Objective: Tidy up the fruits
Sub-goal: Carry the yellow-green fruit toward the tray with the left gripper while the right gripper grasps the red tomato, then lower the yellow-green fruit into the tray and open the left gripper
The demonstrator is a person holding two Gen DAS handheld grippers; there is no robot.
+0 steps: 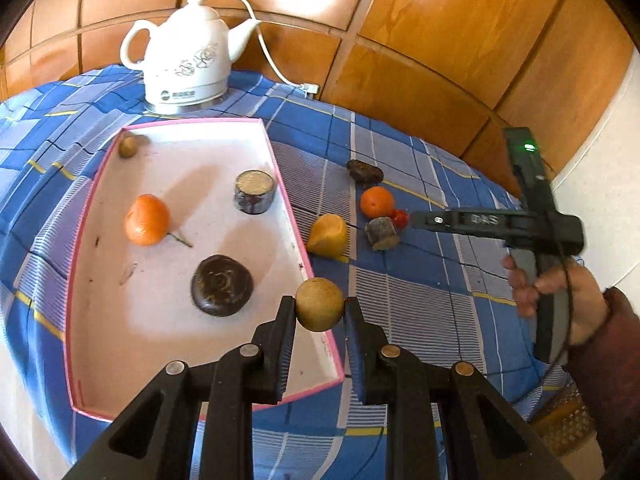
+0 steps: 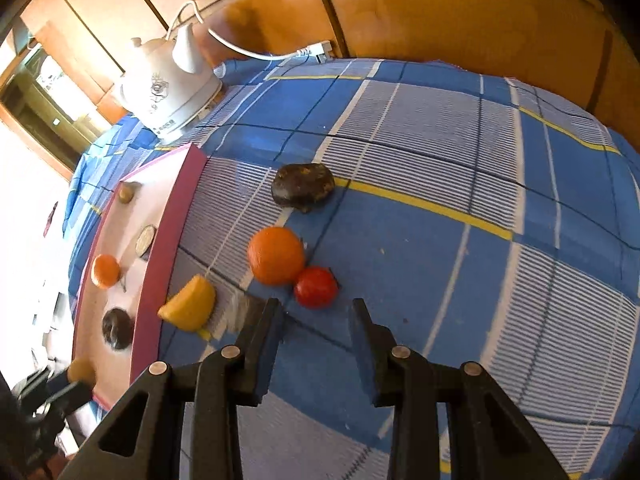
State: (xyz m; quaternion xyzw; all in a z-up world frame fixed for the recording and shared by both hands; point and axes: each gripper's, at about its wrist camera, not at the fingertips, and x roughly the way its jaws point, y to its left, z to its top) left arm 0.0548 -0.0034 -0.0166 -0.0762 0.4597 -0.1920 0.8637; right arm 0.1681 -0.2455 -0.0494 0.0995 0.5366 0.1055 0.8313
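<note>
The left gripper (image 1: 320, 311) is pinching a small round tan fruit (image 1: 319, 304) between its two fingers, holding it right over the near right rim of the pink-edged white tray (image 1: 288, 200). Ahead and to the left of those fingers, inside the tray, are lying a dark round fruit (image 1: 222, 290), an orange (image 1: 147, 220), a dark cylindrical piece with a pale cut top (image 1: 255, 192) and, in the far corner, a second small tan fruit (image 1: 128, 146). A white electric kettle (image 1: 188, 56) is standing beyond the tray on the blue checked tablecloth (image 1: 420, 292).

The right gripper (image 2: 316, 307) is hovering with its fingers spread and holding nothing — a red tomato (image 2: 316, 286) is sitting just ahead of the gap, touching a second orange (image 2: 276, 255). A yellow fruit wedge (image 2: 190, 304) is lying just left of the left finger, beside the tray wall (image 2: 168, 256), and a dark lumpy fruit (image 2: 303, 187) is resting farther ahead.
</note>
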